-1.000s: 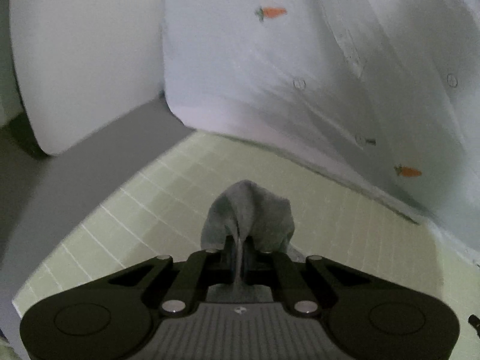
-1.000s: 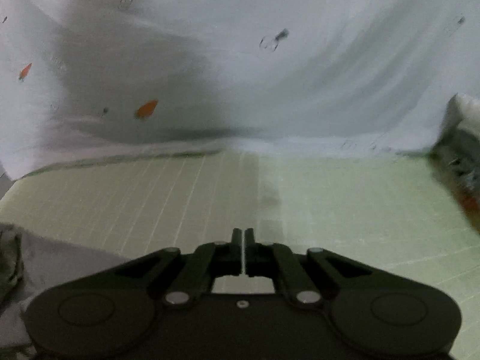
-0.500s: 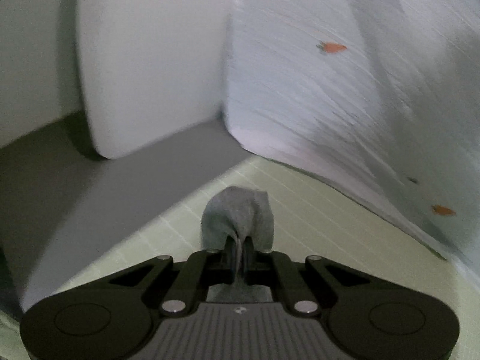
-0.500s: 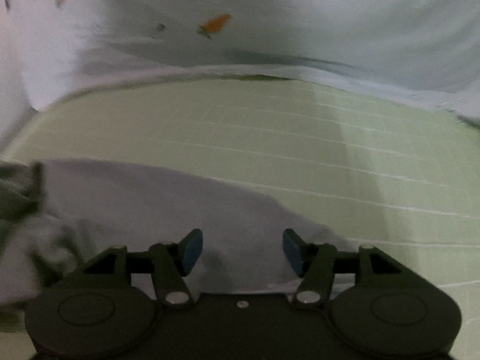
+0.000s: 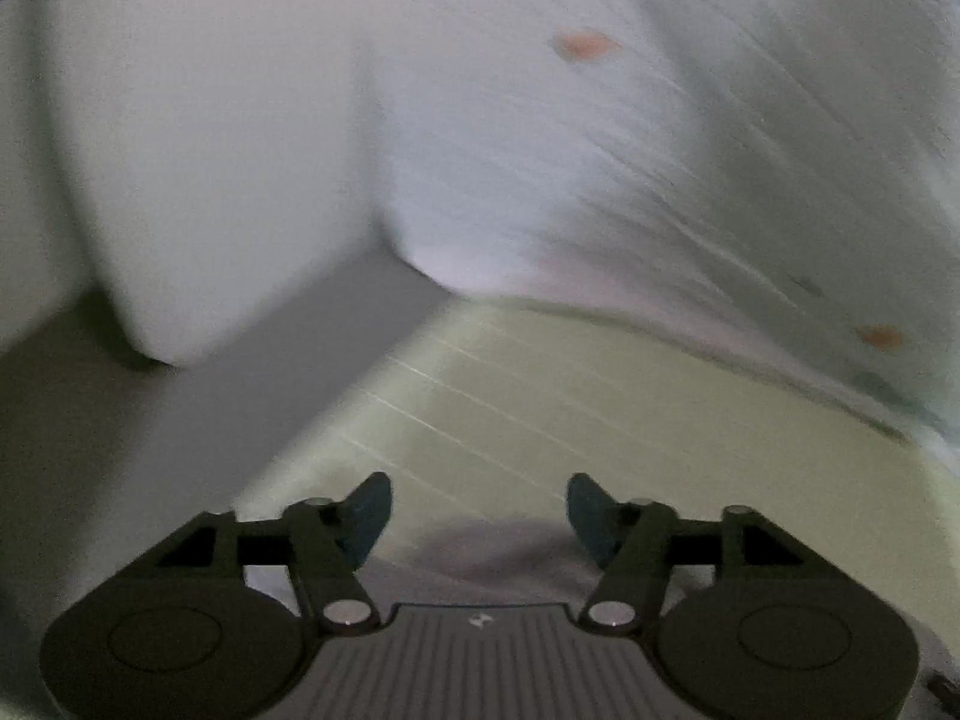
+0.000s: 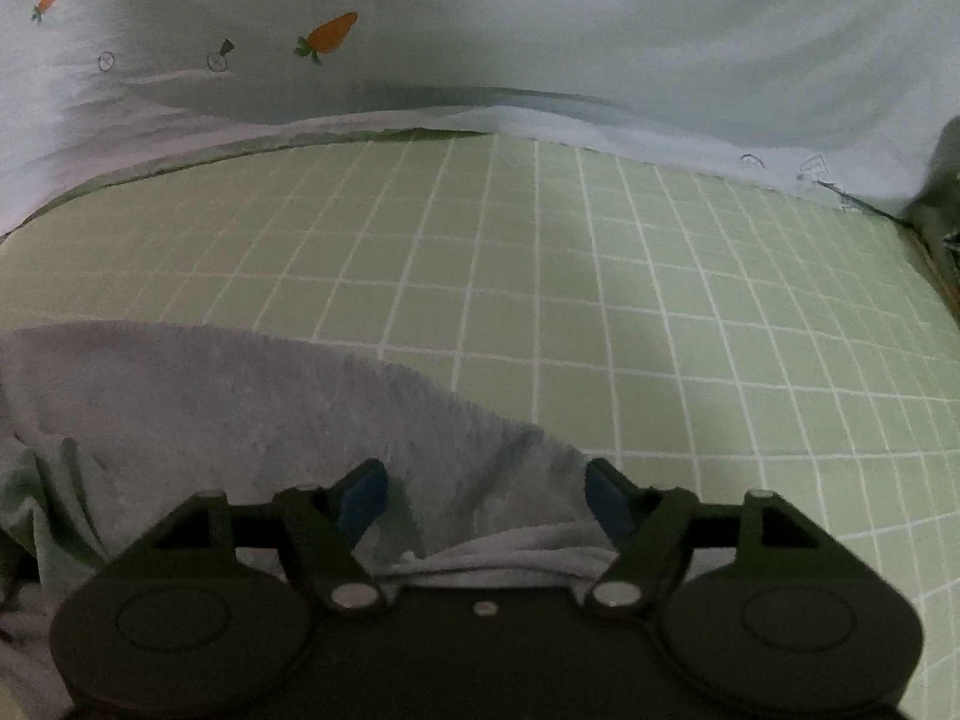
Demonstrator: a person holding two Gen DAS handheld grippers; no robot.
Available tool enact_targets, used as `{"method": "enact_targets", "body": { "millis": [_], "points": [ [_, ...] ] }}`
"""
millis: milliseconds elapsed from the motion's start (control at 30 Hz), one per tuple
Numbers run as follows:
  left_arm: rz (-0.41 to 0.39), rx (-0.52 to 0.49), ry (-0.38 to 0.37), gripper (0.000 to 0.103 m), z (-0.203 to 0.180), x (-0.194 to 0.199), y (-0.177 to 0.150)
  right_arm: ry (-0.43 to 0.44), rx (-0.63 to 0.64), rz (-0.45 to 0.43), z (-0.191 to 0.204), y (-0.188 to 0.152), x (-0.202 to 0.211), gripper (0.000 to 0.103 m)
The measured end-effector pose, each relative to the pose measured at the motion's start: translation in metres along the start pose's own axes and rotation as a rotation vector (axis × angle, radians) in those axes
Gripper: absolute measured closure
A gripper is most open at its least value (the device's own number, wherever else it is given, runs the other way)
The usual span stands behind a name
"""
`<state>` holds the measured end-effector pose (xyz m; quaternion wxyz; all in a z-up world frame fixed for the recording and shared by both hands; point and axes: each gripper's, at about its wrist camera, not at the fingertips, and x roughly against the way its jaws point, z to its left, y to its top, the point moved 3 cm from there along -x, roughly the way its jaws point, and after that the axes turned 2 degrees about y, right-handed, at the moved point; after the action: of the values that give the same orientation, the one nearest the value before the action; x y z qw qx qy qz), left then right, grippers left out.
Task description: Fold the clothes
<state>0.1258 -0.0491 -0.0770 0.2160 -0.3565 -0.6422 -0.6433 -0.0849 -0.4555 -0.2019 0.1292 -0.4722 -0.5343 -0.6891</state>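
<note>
Under pale carrot-print sheet [image 6: 540,30]; green gridded mat [image 6: 600,300].

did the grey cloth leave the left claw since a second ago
Yes. The left claw pinched the grey cloth up before; now its jaws are opening and the cloth lies low on the green grid sheet.

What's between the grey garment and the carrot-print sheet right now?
Only bare green checked mat, seen in the right wrist view, lies between the grey garment and the carrot-print sheet.
</note>
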Motion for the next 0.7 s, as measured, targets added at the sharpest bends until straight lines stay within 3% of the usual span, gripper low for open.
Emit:
{"method": "enact_targets", "body": {
  "millis": [67, 167, 267, 367, 400, 433, 467, 500, 533, 700],
  "points": [
    [0.061, -0.019, -0.073, 0.029, -0.019, -0.021, -0.008, -0.001, -0.003, 0.008, -0.001, -0.001, -0.003, 0.023],
    [0.15, -0.061, -0.117, 0.028, -0.041, -0.053, -0.016, -0.014, -0.012, 0.031, -0.005, -0.004, -0.007, 0.02],
    [0.227, -0.078, -0.1, 0.028, -0.049, -0.078, -0.024, -0.014, -0.035, 0.052, -0.013, -0.006, -0.013, 0.018],
    [0.294, -0.085, -0.076, 0.03, -0.054, -0.101, -0.032, 0.046, -0.07, 0.07, -0.018, -0.007, -0.016, 0.023],
    [0.296, -0.068, -0.07, 0.032, -0.052, -0.103, -0.033, 0.053, -0.073, 0.061, -0.017, -0.006, -0.015, 0.033],
    [0.296, -0.051, -0.079, 0.045, -0.051, -0.104, -0.033, 0.059, -0.073, 0.052, -0.017, -0.005, -0.015, 0.053],
    [0.296, -0.033, -0.088, 0.066, -0.049, -0.105, -0.034, 0.067, -0.069, 0.047, -0.017, -0.003, -0.014, 0.066],
    [0.294, -0.021, -0.091, 0.082, -0.048, -0.105, -0.034, 0.072, -0.065, 0.039, -0.017, -0.001, -0.013, 0.1],
    [0.29, -0.014, -0.086, 0.094, -0.047, -0.104, -0.033, 0.074, -0.063, 0.03, -0.016, 0.0, -0.011, 0.102],
    [0.183, -0.026, -0.049, 0.096, -0.047, -0.076, -0.017, -0.002, -0.029, -0.07, -0.024, 0.008, 0.014, 0.102]
  ]
}}
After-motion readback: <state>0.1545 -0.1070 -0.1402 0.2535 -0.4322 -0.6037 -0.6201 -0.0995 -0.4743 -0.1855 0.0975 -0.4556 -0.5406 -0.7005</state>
